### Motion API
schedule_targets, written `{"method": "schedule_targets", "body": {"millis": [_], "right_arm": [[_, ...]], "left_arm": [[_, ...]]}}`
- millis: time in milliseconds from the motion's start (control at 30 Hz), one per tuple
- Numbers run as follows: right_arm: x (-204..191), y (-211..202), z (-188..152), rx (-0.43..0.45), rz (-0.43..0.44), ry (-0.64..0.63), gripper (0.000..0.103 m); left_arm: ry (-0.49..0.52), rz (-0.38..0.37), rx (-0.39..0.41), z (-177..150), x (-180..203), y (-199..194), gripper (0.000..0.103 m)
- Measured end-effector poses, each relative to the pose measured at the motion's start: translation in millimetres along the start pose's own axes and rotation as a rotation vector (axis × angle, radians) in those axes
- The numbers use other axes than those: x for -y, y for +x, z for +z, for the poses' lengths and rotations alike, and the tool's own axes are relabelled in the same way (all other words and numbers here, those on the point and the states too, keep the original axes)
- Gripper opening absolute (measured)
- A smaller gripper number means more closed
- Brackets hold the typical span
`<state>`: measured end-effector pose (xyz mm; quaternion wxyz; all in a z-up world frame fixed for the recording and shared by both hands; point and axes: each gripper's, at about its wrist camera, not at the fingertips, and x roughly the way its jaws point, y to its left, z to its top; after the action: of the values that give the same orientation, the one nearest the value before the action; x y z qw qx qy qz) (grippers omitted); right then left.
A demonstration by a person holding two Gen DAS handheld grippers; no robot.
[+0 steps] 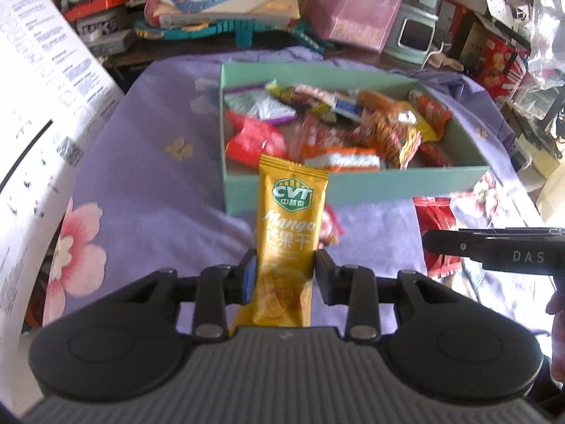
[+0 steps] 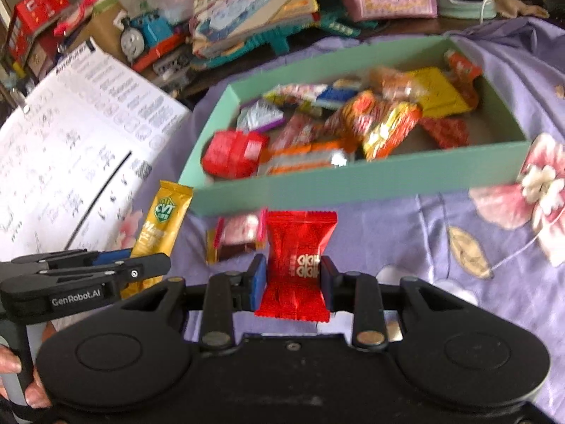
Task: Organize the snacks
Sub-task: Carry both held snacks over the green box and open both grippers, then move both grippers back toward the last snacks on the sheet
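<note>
Floral purple cloth (image 1: 148, 162) (cluttered backdrop) underfoot.

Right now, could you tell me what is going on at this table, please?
A person is sorting snacks with a handheld gripper in each hand. The left gripper is shut on a yellow mango packet, and the right gripper is shut on a red foil packet. Both are held in front of the green box, already full of snacks. One small pink packet lies on the purple cloth.
</note>
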<state>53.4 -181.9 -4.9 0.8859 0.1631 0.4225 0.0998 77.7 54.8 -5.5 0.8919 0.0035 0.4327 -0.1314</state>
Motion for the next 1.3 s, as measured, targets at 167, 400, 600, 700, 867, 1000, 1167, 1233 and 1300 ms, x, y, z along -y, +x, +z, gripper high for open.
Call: {"method": "schedule_targets", "body": {"millis": [167,400,600,700,867,1000,1167,1233,1300], "right_arm": [[7,-8,23,0.06,0.002,0.019,0.031],[35,-8,60,0.121,-0.066,0.086,0.031],[59,6,83,0.142,-0.115,0.14,0.031],[67,16,89,0.135,-0.138,0.157,0.031],[78,29,89,0.114,-0.166,0.174,0.037],[81,31,86,0.141,-0.184,0.196,0.1],[79,30,85,0.142,-0.19,0.199,0.103],[78,29,84,0.137,-0.191,0.207,0.103],[75,27,82,0.132,-0.189,0.211,0.103]], "left_arm": [[-0.002,-0.01,0.04,29,6,1,0.034],[0.012,0.0,0.067,80,8,23,0.034],[0.041,0.012,0.057,119,10,59,0.034],[0.054,0.019,0.042,127,11,76,0.034],[0.08,0.039,0.003,127,12,99,0.035],[0.063,0.092,0.019,122,12,105,0.095],[0.04,0.093,0.017,117,14,105,0.103],[0.033,0.085,0.012,114,16,104,0.103],[0.031,0.08,0.008,111,18,101,0.103]]}}
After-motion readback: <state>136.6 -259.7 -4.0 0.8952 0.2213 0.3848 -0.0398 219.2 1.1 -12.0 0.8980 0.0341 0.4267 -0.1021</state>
